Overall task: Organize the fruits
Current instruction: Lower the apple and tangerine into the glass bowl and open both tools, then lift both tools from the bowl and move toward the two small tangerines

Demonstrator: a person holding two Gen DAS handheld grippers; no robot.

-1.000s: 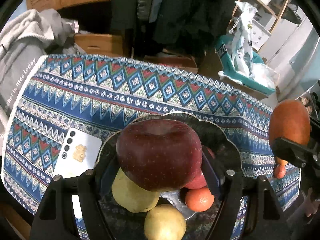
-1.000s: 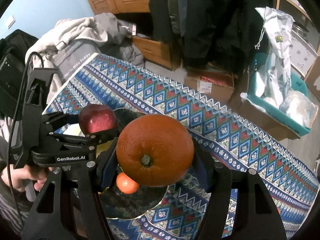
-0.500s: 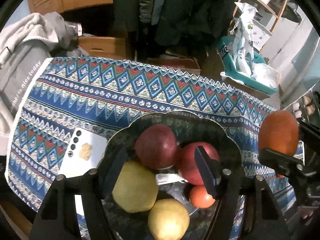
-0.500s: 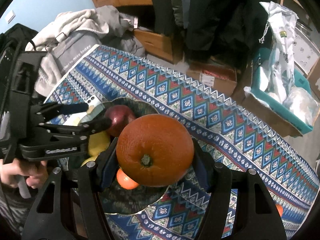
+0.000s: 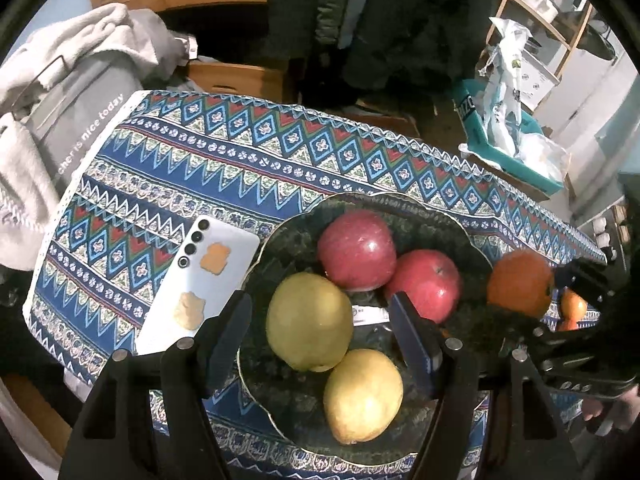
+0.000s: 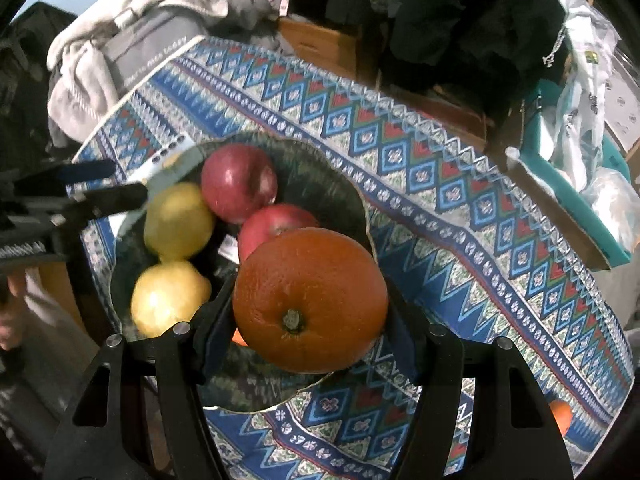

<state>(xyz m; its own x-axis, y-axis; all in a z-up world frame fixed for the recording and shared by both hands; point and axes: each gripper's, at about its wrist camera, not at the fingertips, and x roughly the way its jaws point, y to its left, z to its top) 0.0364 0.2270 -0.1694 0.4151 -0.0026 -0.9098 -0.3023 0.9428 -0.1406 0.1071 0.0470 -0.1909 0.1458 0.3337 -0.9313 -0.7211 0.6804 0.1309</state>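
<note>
Patterned-cloth bench (image 5: 248, 168): phone (image 5: 200, 288) at left, touching the dark bowl (image 5: 420, 208); left claw (image 5: 320, 336) spread wide and empty above two yellow pears (image 5: 310, 320) and two red apples (image 5: 356, 250), grouped by kind. Right claw (image 6: 310, 334) clamps an orange (image 6: 310, 300) over the bowl's right rim, seemingly for placing. Small orange fruits (image 5: 573, 308) at far right are partly hidden, type unclear.

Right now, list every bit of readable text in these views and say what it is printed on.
"is nice today": grey garment beside the table; the word before it is unclear.
White sticker in the bowl: too small to read.
Teal box lettering: partly hidden, unreadable.
White bag print: too small.
Left gripper label: blurred.
</note>
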